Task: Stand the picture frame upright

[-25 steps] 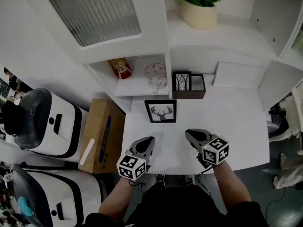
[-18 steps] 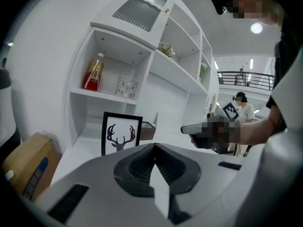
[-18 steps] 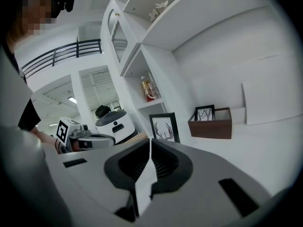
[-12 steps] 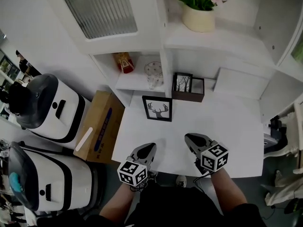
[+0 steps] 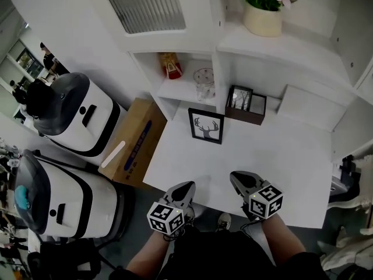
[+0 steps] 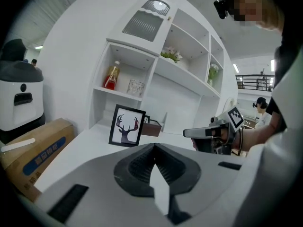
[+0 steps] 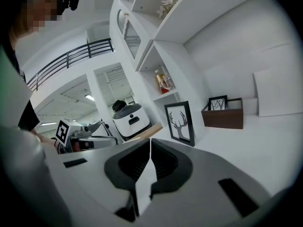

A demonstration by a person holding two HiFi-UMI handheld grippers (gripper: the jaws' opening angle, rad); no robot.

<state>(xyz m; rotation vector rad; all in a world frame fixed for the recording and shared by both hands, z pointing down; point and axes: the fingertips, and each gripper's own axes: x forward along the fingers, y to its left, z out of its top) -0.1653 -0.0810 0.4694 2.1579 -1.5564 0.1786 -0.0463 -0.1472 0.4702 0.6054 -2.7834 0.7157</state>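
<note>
Head view: the picture frame (image 5: 206,126) with the deer stands upright at the far left of the table (image 5: 280,156), where it stood before. The left gripper (image 5: 186,186) and right gripper (image 5: 236,177) have drawn back to the near edge. There are two framed pictures, counting the small one in the brown box (image 5: 245,118), two white machines (image 5: 76,118), and one cardboard box (image 5: 135,144) whose blue print is unreadable.

Left gripper view: jaws pressed together, nothing between them.

Right gripper view: jaws likewise together, empty.

Picture frame (image 5: 206,126) standing on white table (image 5: 274,156), brown box (image 5: 250,118) behind
</note>
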